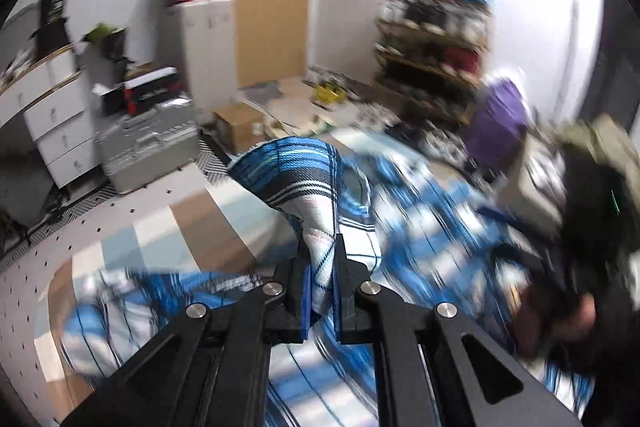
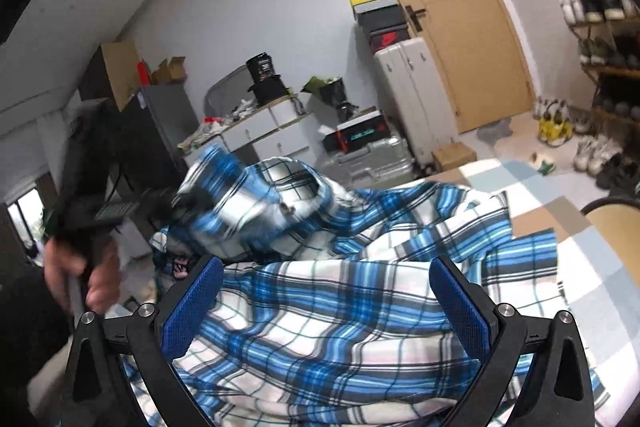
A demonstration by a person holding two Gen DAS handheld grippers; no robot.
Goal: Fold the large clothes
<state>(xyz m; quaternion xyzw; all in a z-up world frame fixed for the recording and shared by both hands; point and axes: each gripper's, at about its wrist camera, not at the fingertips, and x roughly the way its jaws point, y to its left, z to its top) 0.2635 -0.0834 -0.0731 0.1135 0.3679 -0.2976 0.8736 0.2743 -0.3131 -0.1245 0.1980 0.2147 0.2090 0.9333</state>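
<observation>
The left gripper (image 1: 320,259) pinches a fold of the plaid shirt (image 2: 320,307), which lies rumpled mid-frame on the patchwork bed (image 2: 560,187). The right gripper (image 2: 324,303) hovers open above it. Lift smoothly, keeping the cloth taut.

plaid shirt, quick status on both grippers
Left gripper shut on plaid shirt, fold lifted. Right gripper open over shirt, holding nothing. Shirt crumpled on bed. Nothing in the way.

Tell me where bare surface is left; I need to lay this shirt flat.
Free: the patchwork cover left of the plaid shirt and the cover's far corner beside the chair back. Crowded: the middle, under the bunched shirt.
</observation>
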